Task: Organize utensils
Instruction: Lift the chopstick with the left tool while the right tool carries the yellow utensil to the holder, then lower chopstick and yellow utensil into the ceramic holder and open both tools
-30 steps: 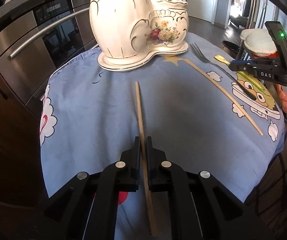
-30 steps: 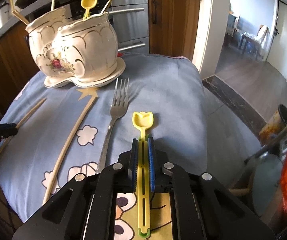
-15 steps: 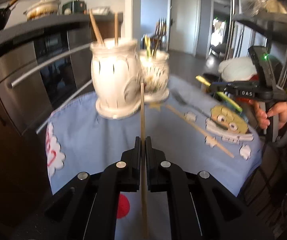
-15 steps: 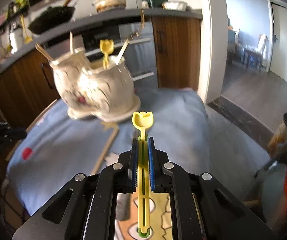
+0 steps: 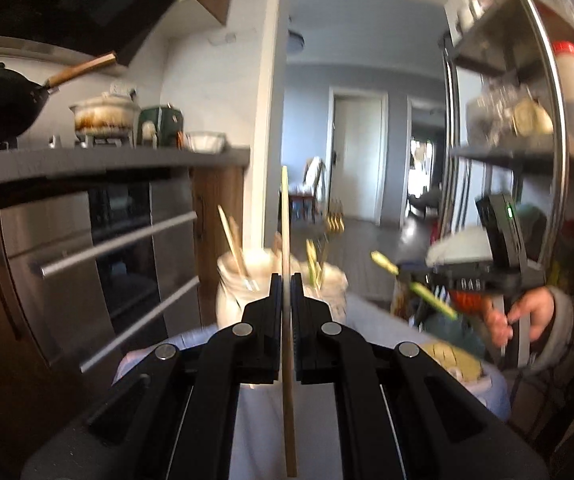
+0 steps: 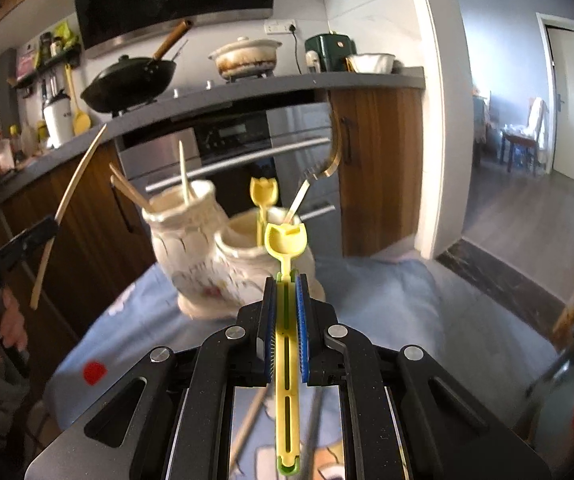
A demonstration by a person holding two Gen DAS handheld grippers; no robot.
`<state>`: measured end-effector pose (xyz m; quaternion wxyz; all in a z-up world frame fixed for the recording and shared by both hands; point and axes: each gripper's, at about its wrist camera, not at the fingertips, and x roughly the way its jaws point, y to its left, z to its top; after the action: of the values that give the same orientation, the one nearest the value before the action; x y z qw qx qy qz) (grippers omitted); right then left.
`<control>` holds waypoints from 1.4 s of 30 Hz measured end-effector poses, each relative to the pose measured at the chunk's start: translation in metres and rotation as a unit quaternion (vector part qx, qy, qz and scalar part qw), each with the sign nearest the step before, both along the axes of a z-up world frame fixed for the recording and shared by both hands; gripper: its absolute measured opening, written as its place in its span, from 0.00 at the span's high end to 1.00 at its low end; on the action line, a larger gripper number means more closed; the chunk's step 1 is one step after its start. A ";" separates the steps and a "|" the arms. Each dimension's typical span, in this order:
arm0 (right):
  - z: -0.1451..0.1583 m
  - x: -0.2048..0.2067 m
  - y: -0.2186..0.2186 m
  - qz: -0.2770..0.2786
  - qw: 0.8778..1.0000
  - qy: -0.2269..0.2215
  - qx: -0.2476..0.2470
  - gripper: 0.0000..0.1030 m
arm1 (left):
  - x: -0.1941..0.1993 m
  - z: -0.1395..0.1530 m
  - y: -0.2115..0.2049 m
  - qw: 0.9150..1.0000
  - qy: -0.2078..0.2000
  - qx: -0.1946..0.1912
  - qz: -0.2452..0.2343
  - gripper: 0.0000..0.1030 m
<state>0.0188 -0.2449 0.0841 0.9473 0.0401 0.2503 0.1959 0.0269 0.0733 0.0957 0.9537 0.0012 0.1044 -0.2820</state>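
My left gripper (image 5: 286,276) is shut on a long wooden chopstick (image 5: 285,216) that stands nearly upright, lifted above the table. My right gripper (image 6: 286,278) is shut on a yellow tulip-headed spoon (image 6: 285,240), raised over the blue cloth. The white ceramic double-pot holder (image 6: 207,256) stands beyond both, blurred, with chopsticks in its taller pot and a second yellow spoon (image 6: 263,194) and a fork in the lower one. In the left wrist view the holder (image 5: 243,280) sits just behind the fingers. A second chopstick (image 6: 247,428) and a fork lie on the cloth under the right gripper.
The table wears a blue cartoon-print cloth (image 6: 387,312). Behind it are an oven with steel handles (image 6: 239,160) and a counter with a wok (image 6: 131,80) and pot. A steel fridge door (image 5: 547,120) stands at the right. A person's hand (image 5: 523,312) holds the right gripper.
Both grippers have risen off the table with their utensils. The chopstick left the cloth and tipped from flat to nearly upright. The spoon came up level with the holder's rim.
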 end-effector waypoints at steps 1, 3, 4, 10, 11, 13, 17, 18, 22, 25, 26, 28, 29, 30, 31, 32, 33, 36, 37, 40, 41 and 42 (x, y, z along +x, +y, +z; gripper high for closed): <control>0.003 0.002 0.002 0.002 1.000 -0.004 0.005 0.90 | 0.008 0.006 0.006 1.000 -0.005 -0.016 0.003 0.96; 0.009 0.006 0.004 0.007 1.000 -0.014 0.017 0.90 | 0.018 0.013 0.016 0.999 -0.013 -0.042 0.007 0.96; 0.014 0.010 0.007 0.010 0.999 -0.020 0.026 0.90 | 0.024 0.016 0.021 0.998 -0.018 -0.056 0.007 0.96; 0.033 0.038 0.018 0.033 0.994 -0.051 0.088 0.90 | 0.068 0.021 0.036 0.992 -0.025 -0.127 0.003 0.96; 0.034 0.043 0.020 0.037 0.993 -0.054 0.100 0.90 | 0.079 0.020 0.036 0.990 -0.026 -0.137 0.002 0.96; 0.033 0.056 0.024 0.044 0.990 -0.055 0.119 0.90 | 0.093 0.018 0.035 0.988 -0.024 -0.150 0.000 0.96; 0.031 0.076 0.031 0.053 0.987 -0.066 0.133 0.90 | 0.127 0.010 0.029 0.985 -0.016 -0.172 -0.015 0.96; 0.030 0.080 0.032 0.053 0.987 -0.068 0.134 0.90 | 0.134 0.009 0.028 0.983 -0.014 -0.180 -0.022 0.96; 0.025 0.092 0.036 0.056 0.985 -0.073 0.144 0.90 | 0.153 0.003 0.020 0.976 -0.007 -0.209 -0.051 0.96; 0.024 0.101 0.042 0.062 0.985 -0.078 0.140 0.90 | 0.165 -0.001 0.012 0.972 0.000 -0.223 -0.073 0.96; 0.022 0.102 0.043 0.063 0.985 -0.077 0.138 0.90 | 0.166 -0.002 0.009 0.972 0.001 -0.223 -0.077 0.96; 0.020 0.108 0.047 0.065 0.986 -0.074 0.137 0.90 | 0.170 -0.004 0.004 0.972 0.002 -0.219 -0.082 0.96; 0.019 0.110 0.048 0.065 0.986 -0.073 0.136 0.90 | 0.171 -0.006 0.002 0.972 0.004 -0.219 -0.087 0.96; 0.018 0.111 0.048 0.064 0.986 -0.073 0.135 0.90 | 0.174 -0.007 0.001 0.971 0.007 -0.220 -0.092 0.96; 0.016 0.112 0.048 0.065 0.986 -0.073 0.137 0.90 | 0.176 -0.009 0.000 0.970 0.011 -0.222 -0.098 0.96; 0.015 0.113 0.048 0.066 0.985 -0.073 0.139 0.90 | 0.175 -0.011 -0.001 0.970 0.012 -0.222 -0.102 0.96; 0.014 0.114 0.049 0.065 0.986 -0.072 0.139 0.90 | 0.176 -0.012 -0.002 0.970 0.013 -0.219 -0.105 0.96; 0.009 0.115 0.050 0.066 0.986 -0.071 0.138 0.90 | 0.175 -0.015 -0.002 0.971 0.012 -0.213 -0.108 0.96; 0.008 0.115 0.051 0.066 0.986 -0.072 0.137 0.90 | 0.176 -0.016 -0.002 0.971 0.012 -0.212 -0.108 0.96; 0.007 0.116 0.052 0.066 0.985 -0.072 0.140 0.90 | 0.173 -0.018 -0.001 0.972 0.014 -0.203 -0.116 0.96; 0.006 0.116 0.052 0.066 0.985 -0.073 0.139 0.90 | 0.172 -0.018 -0.001 0.972 0.014 -0.201 -0.119 0.96; 0.006 0.116 0.053 0.064 0.986 -0.076 0.136 0.90 | 0.171 -0.018 0.000 0.973 0.014 -0.198 -0.119 0.96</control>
<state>0.1346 -0.1924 0.0901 0.9346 0.1380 0.1510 0.2909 0.1984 0.0731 0.0779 0.8930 -0.1787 0.0588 -0.4087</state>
